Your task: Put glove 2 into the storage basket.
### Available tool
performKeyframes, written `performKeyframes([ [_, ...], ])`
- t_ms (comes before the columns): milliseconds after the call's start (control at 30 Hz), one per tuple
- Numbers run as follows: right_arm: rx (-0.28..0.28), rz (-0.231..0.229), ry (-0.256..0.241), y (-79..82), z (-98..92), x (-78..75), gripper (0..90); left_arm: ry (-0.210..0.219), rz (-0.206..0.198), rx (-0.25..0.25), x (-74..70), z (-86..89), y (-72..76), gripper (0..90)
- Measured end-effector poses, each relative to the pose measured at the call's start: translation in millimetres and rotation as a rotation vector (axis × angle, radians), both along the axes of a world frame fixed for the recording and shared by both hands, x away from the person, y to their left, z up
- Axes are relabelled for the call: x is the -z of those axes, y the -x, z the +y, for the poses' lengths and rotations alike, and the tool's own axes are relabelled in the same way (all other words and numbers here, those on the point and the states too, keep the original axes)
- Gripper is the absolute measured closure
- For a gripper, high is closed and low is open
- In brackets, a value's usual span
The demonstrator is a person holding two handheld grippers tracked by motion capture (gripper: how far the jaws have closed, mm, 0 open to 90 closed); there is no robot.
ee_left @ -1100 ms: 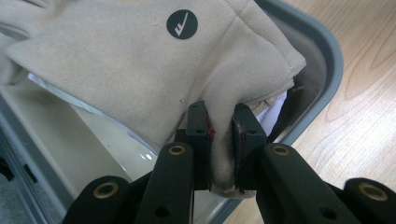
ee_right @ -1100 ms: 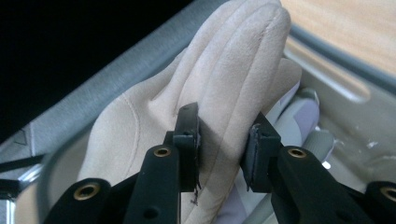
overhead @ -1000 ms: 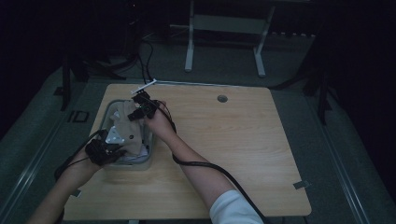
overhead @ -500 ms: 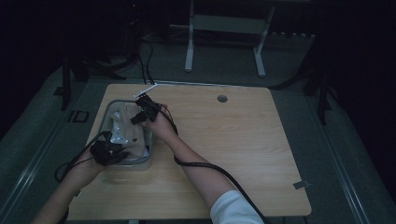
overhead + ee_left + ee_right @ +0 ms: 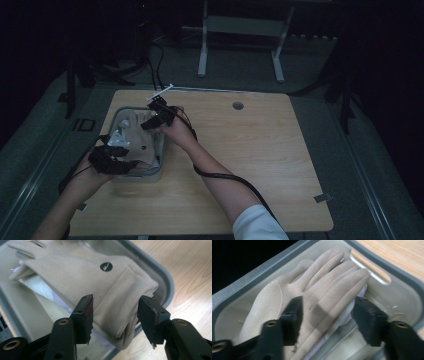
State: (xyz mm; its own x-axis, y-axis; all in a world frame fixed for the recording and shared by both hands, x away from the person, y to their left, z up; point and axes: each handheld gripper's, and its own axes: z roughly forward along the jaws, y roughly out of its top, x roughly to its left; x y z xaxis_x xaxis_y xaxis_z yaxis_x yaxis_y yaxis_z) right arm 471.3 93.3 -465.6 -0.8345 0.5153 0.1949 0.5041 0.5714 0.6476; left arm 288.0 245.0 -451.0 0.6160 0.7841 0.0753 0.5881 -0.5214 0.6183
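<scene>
A beige glove (image 5: 82, 277) with a small black logo lies in a clear grey-rimmed bin (image 5: 161, 150) at the table's left. White cloth (image 5: 43, 287) shows under the glove. My left gripper (image 5: 115, 308) is open over the glove's cuff, which drapes toward the bin's rim. My right gripper (image 5: 327, 311) is open just above the glove's fingers (image 5: 337, 270) at the bin's far end. From above, the left gripper (image 5: 114, 162) sits at the bin's near side and the right gripper (image 5: 157, 116) at its far side.
The bin stands on a wooden table (image 5: 260, 150) with a round cable hole (image 5: 238, 105). A white strip (image 5: 161, 91) lies at the table's far edge. Black cables trail from both grippers. A metal stand (image 5: 240, 30) is on the dark floor beyond.
The left gripper has moved down toward the near end of the bin. The right gripper stays over the bin's far end.
</scene>
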Motion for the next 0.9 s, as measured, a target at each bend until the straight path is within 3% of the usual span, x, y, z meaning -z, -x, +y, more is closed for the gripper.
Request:
performKeyframes([
  [33,-0.008,-0.013,-0.009,3.8,-5.4,-5.0,33.0,0.015,0.005,-0.008,-2.1,-0.8,0.8,37.3],
  [133,-0.037,-0.016,-0.013,9.2,-11.3,-9.1,24.1,0.082,0.022,0.002,-3.7,-3.2,2.0,26.2],
  [200,-0.058,-0.026,-0.014,12.6,-14.8,-11.1,20.3,0.111,0.019,0.0,-2.9,-6.7,2.3,23.3],
  [267,-0.064,-0.028,-0.025,15.5,-19.4,-13.7,20.2,0.108,0.015,0.014,-0.6,-14.1,2.4,18.7],
  [467,-0.089,-0.08,-0.026,22.8,-37.0,-20.1,17.5,0.139,-0.03,0.03,2.1,-30.6,2.3,18.0],
  [700,-0.102,-0.1,-0.011,28.2,-54.6,-18.3,17.7,0.167,-0.078,0.04,2.0,-45.4,0.5,16.2],
  [900,-0.098,-0.108,-0.007,32.7,-70.8,-16.1,17.7,0.198,-0.066,0.074,7.9,-59.8,-0.5,15.7],
])
